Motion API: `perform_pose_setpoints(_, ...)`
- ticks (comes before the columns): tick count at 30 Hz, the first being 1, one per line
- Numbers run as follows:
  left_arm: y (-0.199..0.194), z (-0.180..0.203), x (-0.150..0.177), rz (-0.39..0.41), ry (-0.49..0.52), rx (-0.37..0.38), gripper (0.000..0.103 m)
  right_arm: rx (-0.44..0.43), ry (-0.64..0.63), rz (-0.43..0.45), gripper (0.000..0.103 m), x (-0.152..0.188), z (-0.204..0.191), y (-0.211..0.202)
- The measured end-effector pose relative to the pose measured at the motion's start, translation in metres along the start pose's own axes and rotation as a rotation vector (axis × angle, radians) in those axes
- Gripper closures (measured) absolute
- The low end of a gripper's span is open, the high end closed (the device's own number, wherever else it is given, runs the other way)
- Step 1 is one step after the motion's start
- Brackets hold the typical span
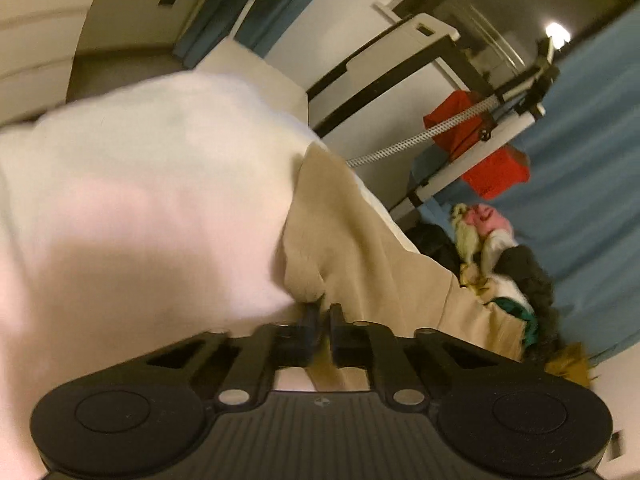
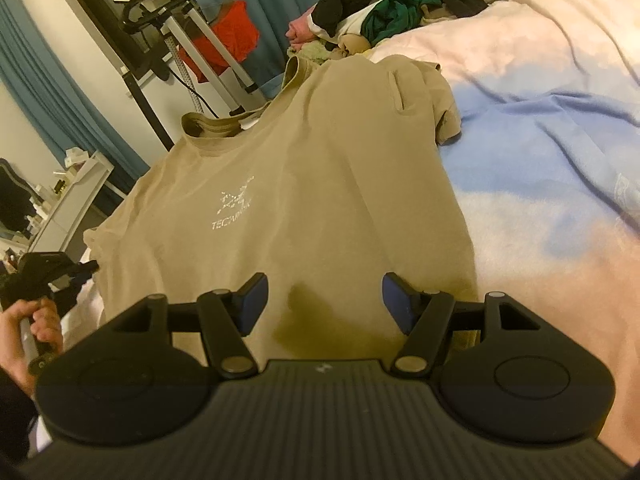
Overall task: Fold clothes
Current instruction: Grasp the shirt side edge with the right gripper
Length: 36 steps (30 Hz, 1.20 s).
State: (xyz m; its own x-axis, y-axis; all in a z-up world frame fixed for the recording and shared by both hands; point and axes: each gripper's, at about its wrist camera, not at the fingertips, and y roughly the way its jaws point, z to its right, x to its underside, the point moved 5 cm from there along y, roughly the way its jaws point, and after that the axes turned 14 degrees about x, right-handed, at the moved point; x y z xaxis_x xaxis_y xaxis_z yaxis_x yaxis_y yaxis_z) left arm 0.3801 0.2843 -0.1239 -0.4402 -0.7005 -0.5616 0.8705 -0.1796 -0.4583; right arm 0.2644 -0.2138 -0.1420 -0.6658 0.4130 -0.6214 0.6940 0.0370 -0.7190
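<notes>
While the beige T-shirt (image 2: 304, 184) is spread on the bed (image 2: 540, 200), its sleeve edge is pinched in the closed left gripper (image 1: 323, 312) for folding; the right gripper (image 2: 324, 300) is held wide, empty.

The left wrist view is motion-blurred — the pink blanket (image 1: 140, 200) hides the left jaw's tip; the tan T-shirt (image 1: 348, 240) runs under the gripper body.
</notes>
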Motion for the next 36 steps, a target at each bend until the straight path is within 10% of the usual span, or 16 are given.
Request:
perform_pose_setpoints(7,-0.008,0.004,0.006,-0.008,0.144,-0.149,0.097,-0.011,0.030,0.008,0.037,-0.005,0.009,0.001)
perform_pose_setpoints(12,-0.030,0.024,0.024,-0.051,0.275,-0.185,0.058,-0.017,0.030,0.039,0.037,-0.009,0.010,-0.005)
perform_pose_setpoints(21,-0.142,0.094,0.130,-0.081,0.487,-0.012,0.039,-0.039,0.041,0.136,0.037,-0.019,0.015,-0.025)
perform_pose_setpoints(25,-0.176,0.112,0.183,-0.118,0.500,0.113,0.039,-0.081,0.236,0.121,0.036,-0.035,0.051,-0.021)
perform_pose_setpoints(32,-0.179,0.128,0.212,-0.139,0.568,0.184,0.038,-0.155,0.639,0.064,0.049,-0.066,0.133,0.022)
perform_pose_setpoints(36,-0.157,0.115,0.218,-0.187,0.510,0.177,0.038,-0.219,0.650,0.066,0.049,-0.087,0.134,0.048)
